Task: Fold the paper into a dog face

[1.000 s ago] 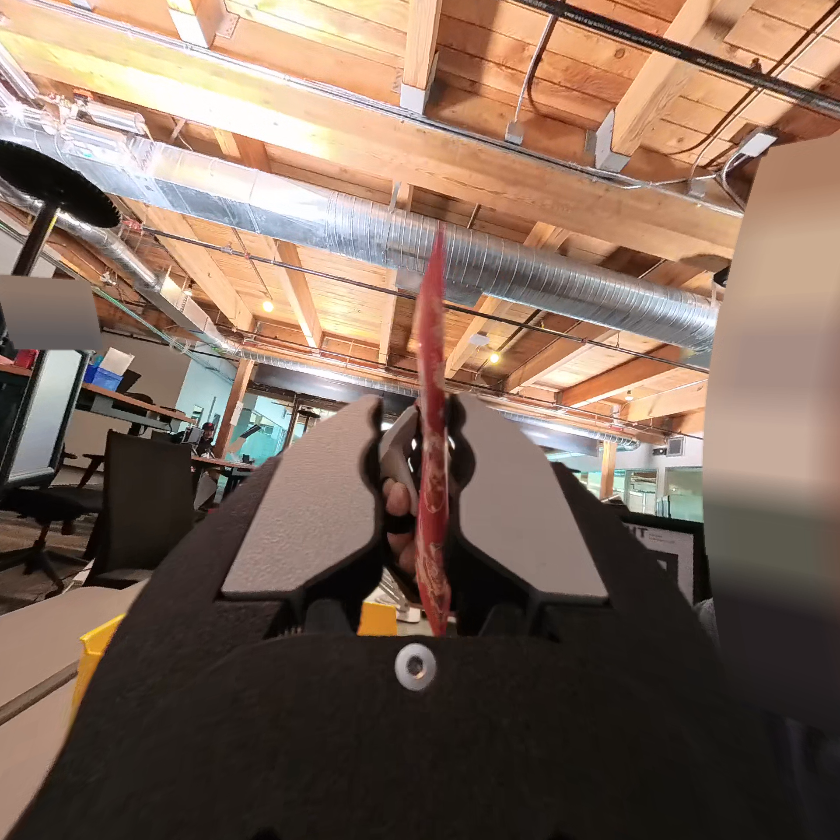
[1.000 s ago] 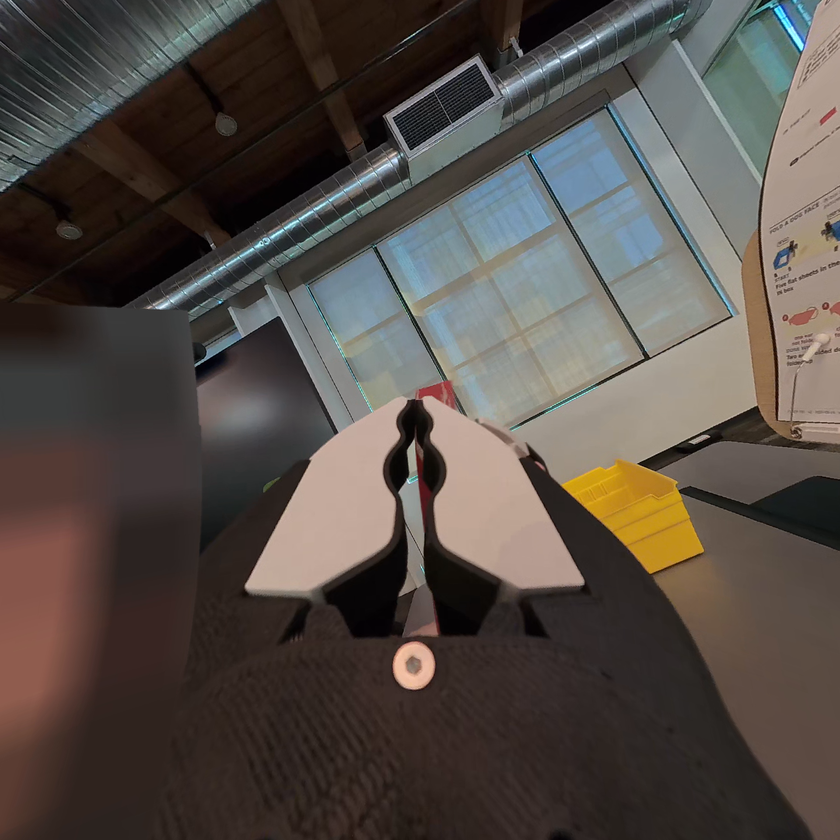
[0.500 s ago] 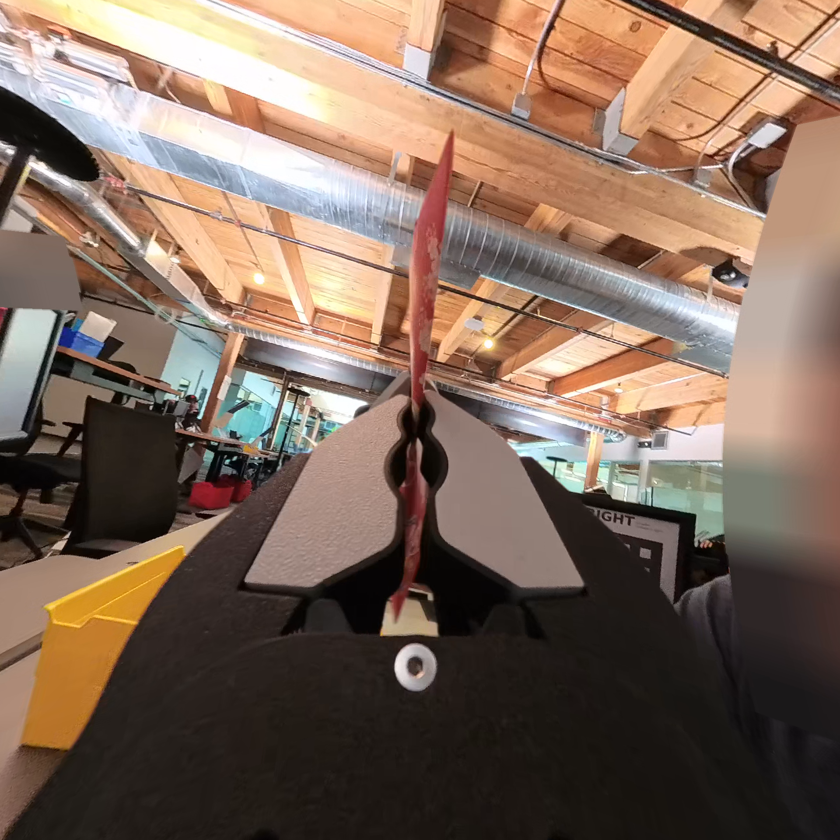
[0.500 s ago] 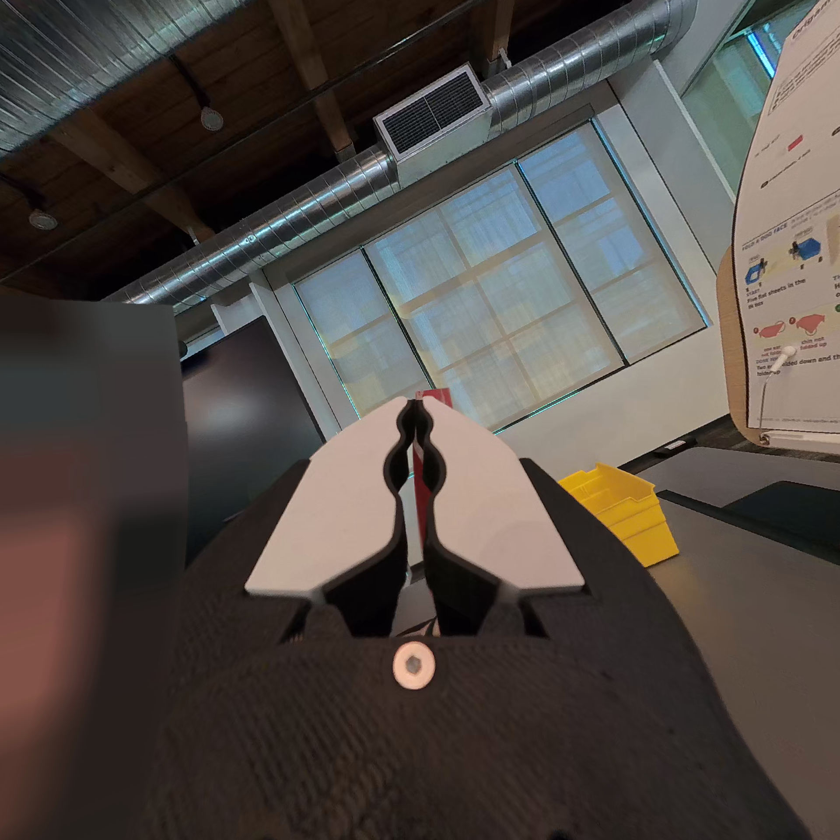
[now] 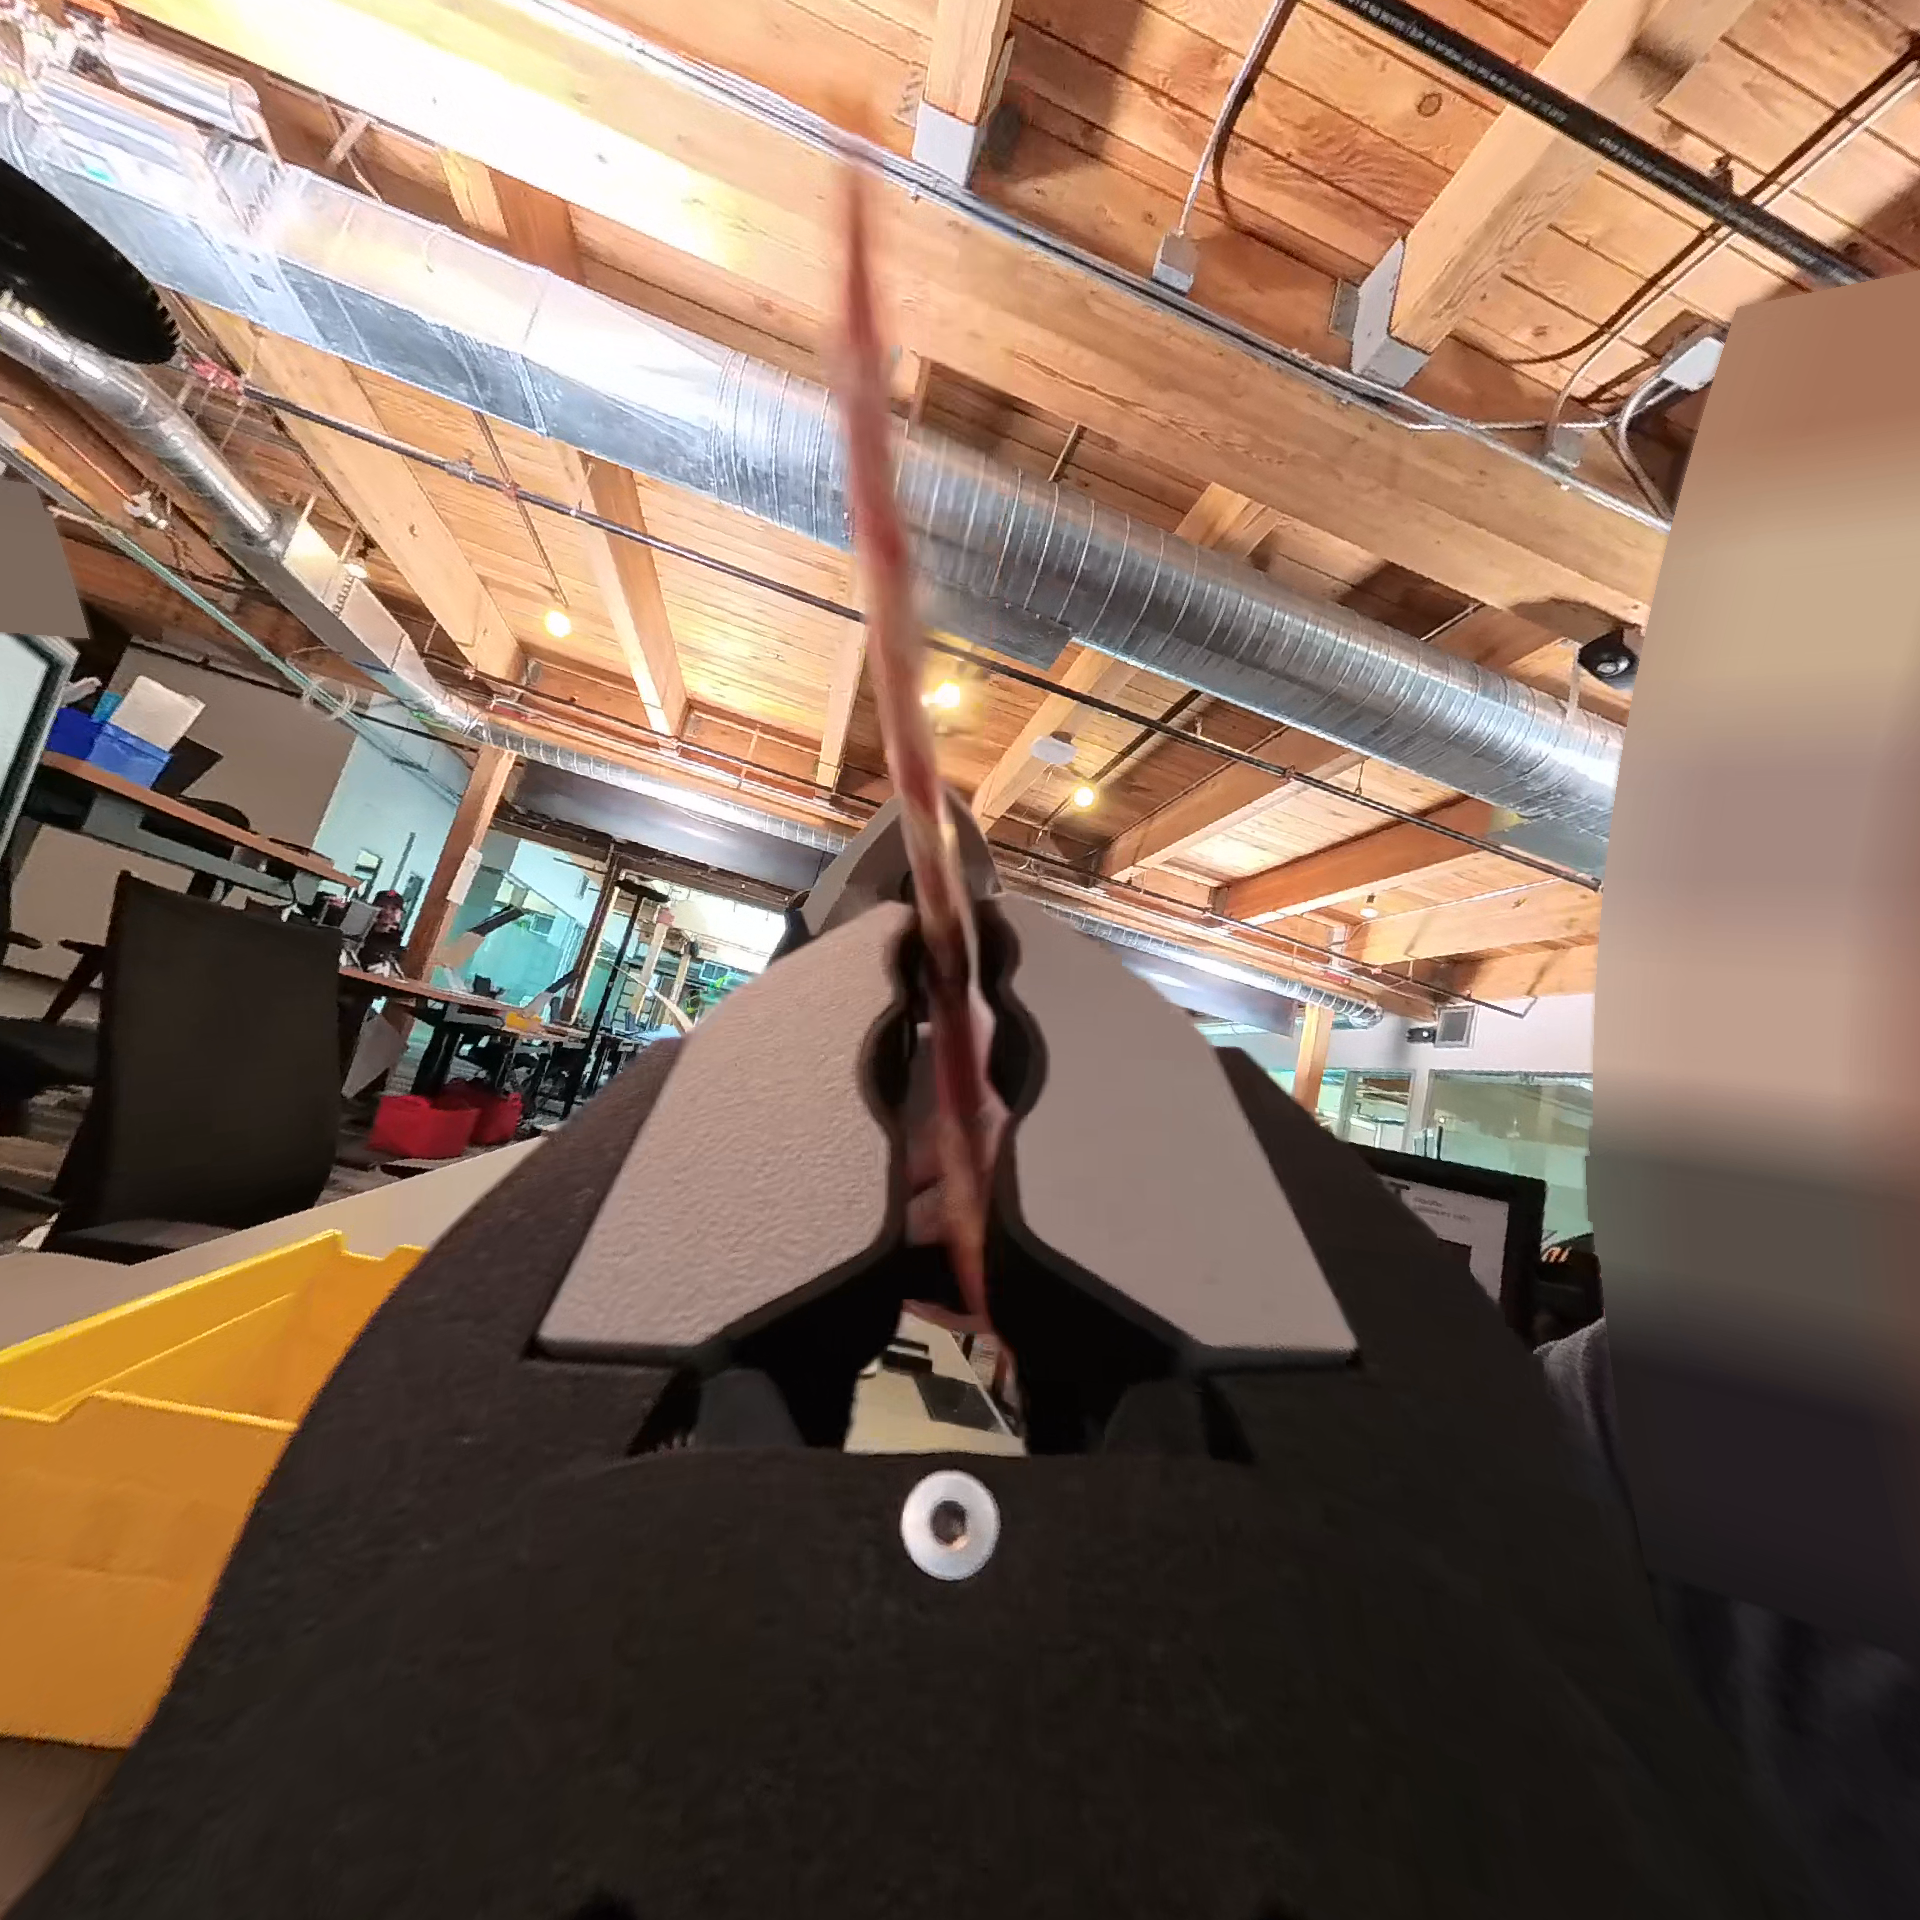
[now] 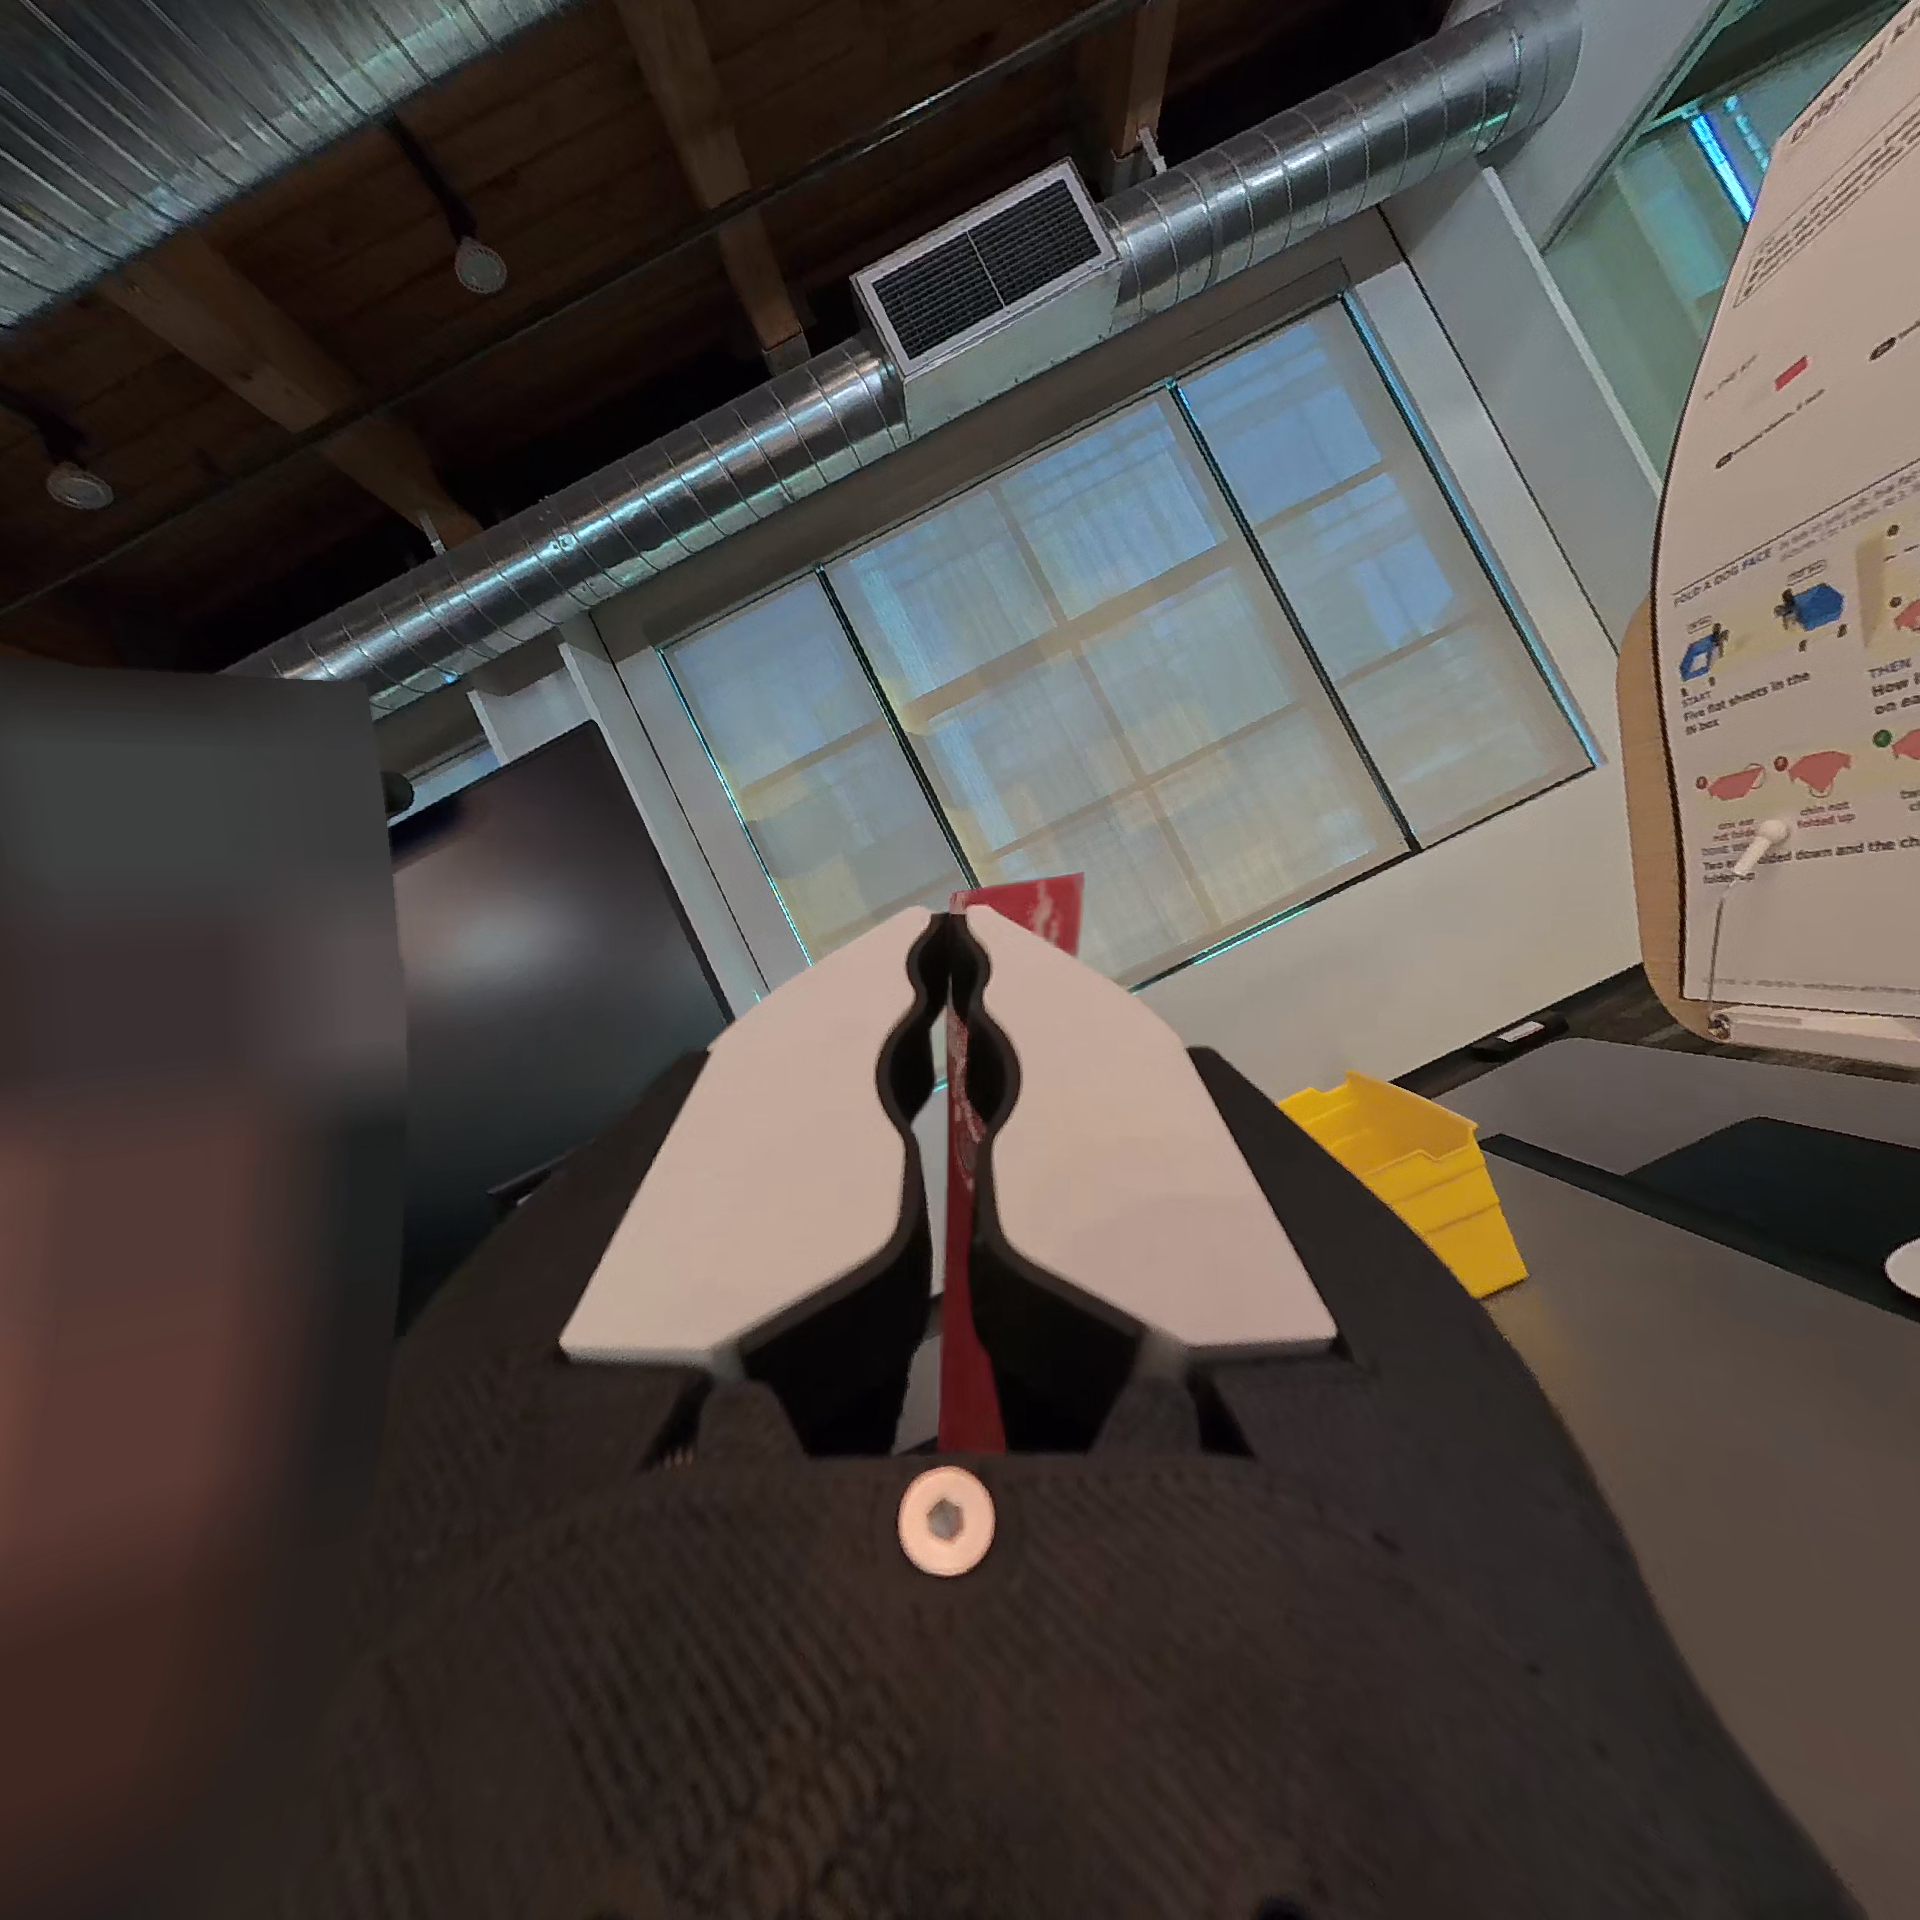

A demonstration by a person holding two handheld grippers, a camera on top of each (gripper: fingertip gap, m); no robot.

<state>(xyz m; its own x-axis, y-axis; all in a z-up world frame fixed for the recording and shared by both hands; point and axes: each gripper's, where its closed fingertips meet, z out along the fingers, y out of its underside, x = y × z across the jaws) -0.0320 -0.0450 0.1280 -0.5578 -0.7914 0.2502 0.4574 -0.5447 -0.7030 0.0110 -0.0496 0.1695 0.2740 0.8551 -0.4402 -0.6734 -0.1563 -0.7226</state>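
A red patterned paper (image 5: pixel 883 582) stands edge-on, blurred, between the jaws of my left gripper (image 5: pixel 943 914), which is shut on it and points up at the ceiling. The tips of the other gripper (image 5: pixel 883 862) show just beyond, on the same paper. In the right wrist view my right gripper (image 6: pixel 951 920) is shut on the red paper (image 6: pixel 961 1247); a corner sticks out past the tips. Both hold the paper in the air above the table.
A yellow bin (image 5: pixel 125 1455) sits low at the left in the left wrist view and also shows in the right wrist view (image 6: pixel 1413 1174) on the grey table (image 6: pixel 1662 1351). An instruction board (image 6: pixel 1797 644) stands at the right. Chairs and desks stand far off.
The left gripper went from slightly open around the paper to shut on it and has tilted down and left, so the yellow bin shows larger. The right gripper stayed shut and swung slightly.
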